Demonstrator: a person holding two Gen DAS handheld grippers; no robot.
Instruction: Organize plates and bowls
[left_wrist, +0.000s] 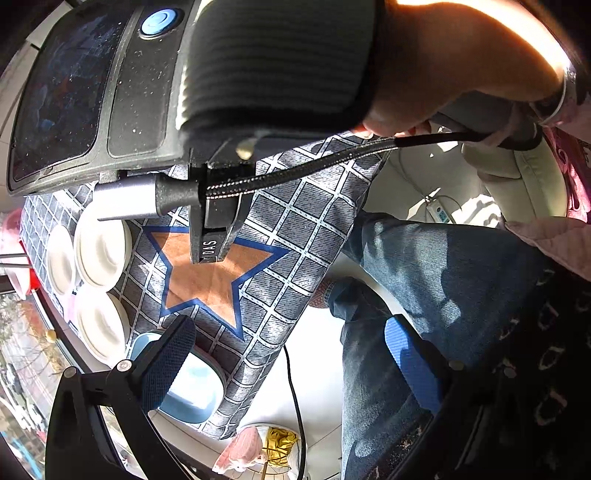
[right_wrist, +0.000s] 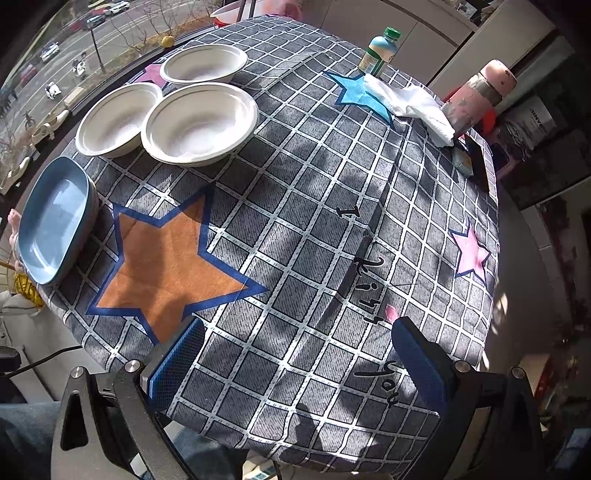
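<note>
Three white bowls sit together at the far left of the checked tablecloth (right_wrist: 314, 206): one at the back (right_wrist: 205, 64), one on the left (right_wrist: 118, 118), one in front (right_wrist: 199, 122). A stack of blue rectangular plates (right_wrist: 55, 218) lies by the left edge, next to the orange star. My right gripper (right_wrist: 299, 365) hangs open over the table's near edge, nothing between its blue pads. The left wrist view is tilted sideways. There my left gripper (left_wrist: 291, 365) is open and empty beside the table edge, one finger in front of the blue plates (left_wrist: 195, 387). The white bowls (left_wrist: 101, 251) lie beyond.
A green-capped bottle (right_wrist: 380, 50), a white cloth (right_wrist: 410, 107), a pink bottle (right_wrist: 476, 96) and a small packet (right_wrist: 463, 160) crowd the far right of the table. A hand (left_wrist: 443, 74) holds the right device (left_wrist: 110, 92) with its cable. A person's jeans (left_wrist: 424, 295) are beside the table.
</note>
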